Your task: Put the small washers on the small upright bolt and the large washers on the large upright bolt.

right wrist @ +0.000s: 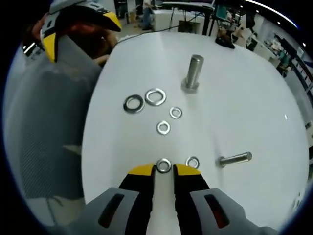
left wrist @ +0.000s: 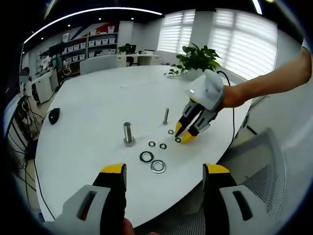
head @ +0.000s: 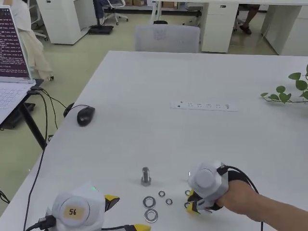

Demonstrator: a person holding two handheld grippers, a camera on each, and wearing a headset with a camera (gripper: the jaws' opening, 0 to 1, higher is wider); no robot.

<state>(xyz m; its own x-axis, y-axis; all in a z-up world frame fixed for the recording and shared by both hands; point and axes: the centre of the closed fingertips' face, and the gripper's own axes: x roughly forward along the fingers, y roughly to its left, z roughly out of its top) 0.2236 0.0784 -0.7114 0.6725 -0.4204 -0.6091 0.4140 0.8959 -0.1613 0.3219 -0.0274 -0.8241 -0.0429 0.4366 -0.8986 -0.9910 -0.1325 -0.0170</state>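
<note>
Your right hand-held gripper (right wrist: 165,172) is tipped down onto the table (right wrist: 244,98), and its jaws stand close together with only a narrow gap. One small washer (right wrist: 164,165) lies flat right at the yellow tips, between them. Whether the jaws are actually pinching it, you cannot tell. A second small washer (right wrist: 192,162) lies just to the right of the tips, and the small bolt (right wrist: 234,158) stands upright just past it on the same side. Straight ahead of the jaws lie two more small washers (right wrist: 163,128). Beyond them are the large washers (right wrist: 133,104), side by side, and farthest ahead, a little to the right, stands the large bolt (right wrist: 193,72).

Your left hand-held gripper (left wrist: 165,170) is at the near edge of the table, its jaws spread wide with nothing between them. The large washers lie just ahead of its tips, with the large bolt farther ahead to the left. All six washers lie on the table.
</note>
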